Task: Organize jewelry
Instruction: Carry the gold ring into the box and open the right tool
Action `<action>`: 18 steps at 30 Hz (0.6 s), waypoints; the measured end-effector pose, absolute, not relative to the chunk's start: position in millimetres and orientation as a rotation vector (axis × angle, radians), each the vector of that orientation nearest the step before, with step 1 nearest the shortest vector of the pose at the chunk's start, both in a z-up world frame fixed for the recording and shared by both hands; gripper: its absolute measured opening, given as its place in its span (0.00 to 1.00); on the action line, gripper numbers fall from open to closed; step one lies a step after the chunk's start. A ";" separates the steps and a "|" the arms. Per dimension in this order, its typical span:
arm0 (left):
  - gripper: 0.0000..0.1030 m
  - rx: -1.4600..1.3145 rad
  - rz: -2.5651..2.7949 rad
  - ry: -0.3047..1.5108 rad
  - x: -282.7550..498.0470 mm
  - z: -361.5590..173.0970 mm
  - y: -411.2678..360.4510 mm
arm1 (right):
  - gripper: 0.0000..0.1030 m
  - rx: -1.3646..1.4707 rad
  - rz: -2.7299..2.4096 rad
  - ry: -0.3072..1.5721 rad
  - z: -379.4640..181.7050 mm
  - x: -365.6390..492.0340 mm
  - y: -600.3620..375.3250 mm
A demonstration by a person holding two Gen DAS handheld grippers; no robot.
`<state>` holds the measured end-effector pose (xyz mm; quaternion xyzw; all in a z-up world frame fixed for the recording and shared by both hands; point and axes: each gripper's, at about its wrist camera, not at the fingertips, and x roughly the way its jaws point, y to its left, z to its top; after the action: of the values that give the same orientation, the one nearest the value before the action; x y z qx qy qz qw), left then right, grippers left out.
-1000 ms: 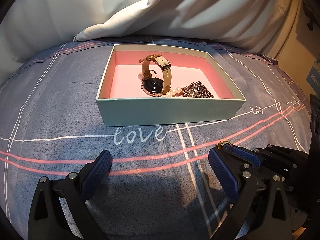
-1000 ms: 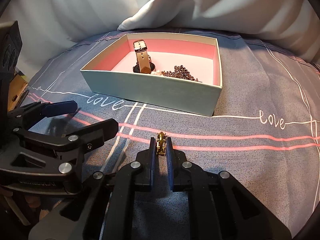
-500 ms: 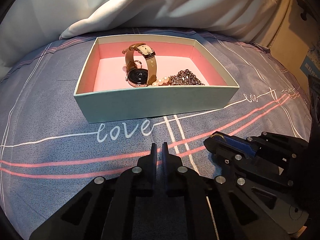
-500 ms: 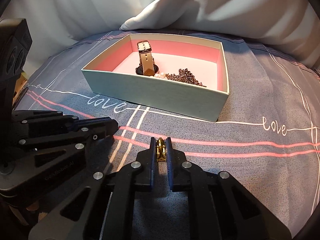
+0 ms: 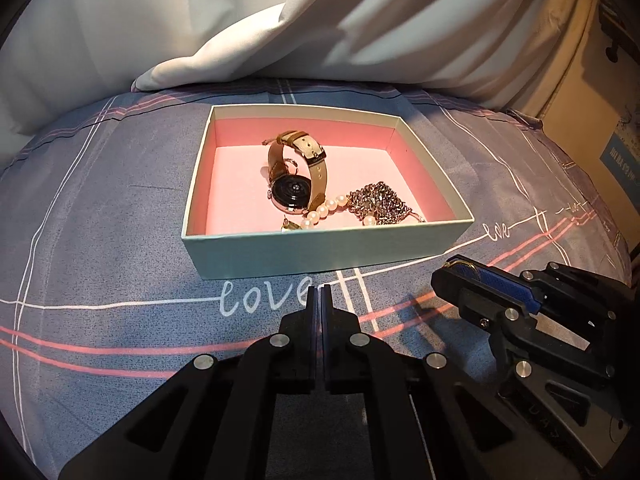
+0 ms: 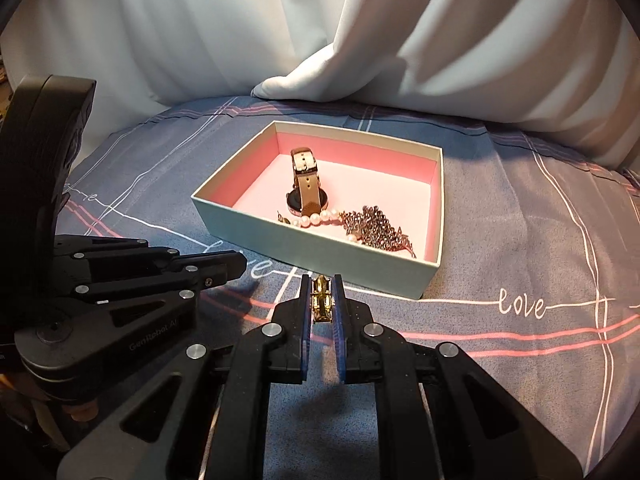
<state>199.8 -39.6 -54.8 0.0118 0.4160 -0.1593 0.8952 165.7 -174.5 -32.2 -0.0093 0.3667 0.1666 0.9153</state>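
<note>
Gold-coloured small jewelry piece [image 6: 321, 302] sits pinched in the right gripper [image 6: 321, 304] above the bedsheet [image 6: 520, 240], short of the pink-lined box [image 6: 438, 208] that already holds a watch [image 6: 306, 188], pearls [image 6: 316, 219] and chain [image 6: 378, 228]; left gripper [image 5: 320, 300] is clenched on nothing; "love" [image 6: 522, 305] is printed on the sheet.

left gripper [image 5: 320, 294]: its jaws went from wide open to fully closed, nothing between | right gripper [image 6: 321, 286]: rose above the bedsheet [image 6: 520, 240], gold ring [image 6: 321, 300] lifted
</note>
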 end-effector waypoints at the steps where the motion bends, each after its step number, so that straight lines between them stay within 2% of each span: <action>1: 0.02 0.021 -0.330 0.852 202.5 -49.2 -39.6 | 0.10 -0.023 0.346 0.745 -25.9 168.5 -173.5; 11: 0.02 0.005 -0.286 0.743 239.1 8.9 -39.2 | 0.10 -0.057 0.341 0.667 21.4 206.5 -167.1; 18: 0.02 -0.016 -0.283 0.718 258.9 30.6 -42.0 | 0.10 -0.076 0.329 0.685 26.2 235.2 -163.1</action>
<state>258.9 -42.0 30.6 -0.0077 0.3502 -0.1378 0.9265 235.2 -163.1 26.2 -0.0373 0.3342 0.1605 0.9280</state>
